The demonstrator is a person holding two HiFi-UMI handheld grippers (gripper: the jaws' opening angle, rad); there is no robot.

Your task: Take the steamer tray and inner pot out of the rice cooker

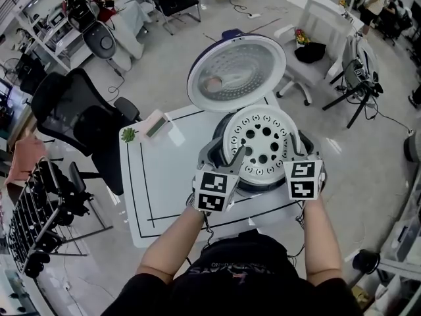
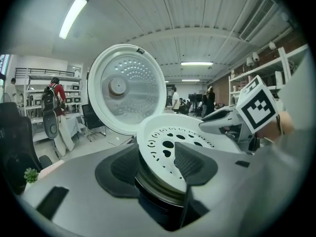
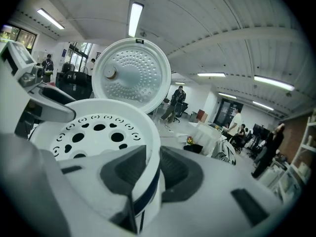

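The rice cooker (image 1: 220, 147) stands on a white table (image 1: 164, 183) with its round lid (image 1: 237, 71) swung up at the back. The white steamer tray (image 1: 262, 140), full of holes, rests in its mouth, slightly tilted. My left gripper (image 1: 231, 158) is at the tray's left rim. In the left gripper view its pads (image 2: 195, 162) straddle and press that rim (image 2: 160, 174). On the opposite rim my right gripper (image 1: 299, 151) is shut, pads clamping the tray's wall (image 3: 145, 167). The tray hides the inner pot; only a dark gap (image 2: 165, 214) shows below it.
A small green plant (image 1: 128, 135) and a flat box (image 1: 156, 124) lie at the table's far left corner. A black office chair (image 1: 72, 110) stands to the left, a rack (image 1: 33, 222) further left, a white chair (image 1: 299, 78) and tripod (image 1: 358, 91) to the right.
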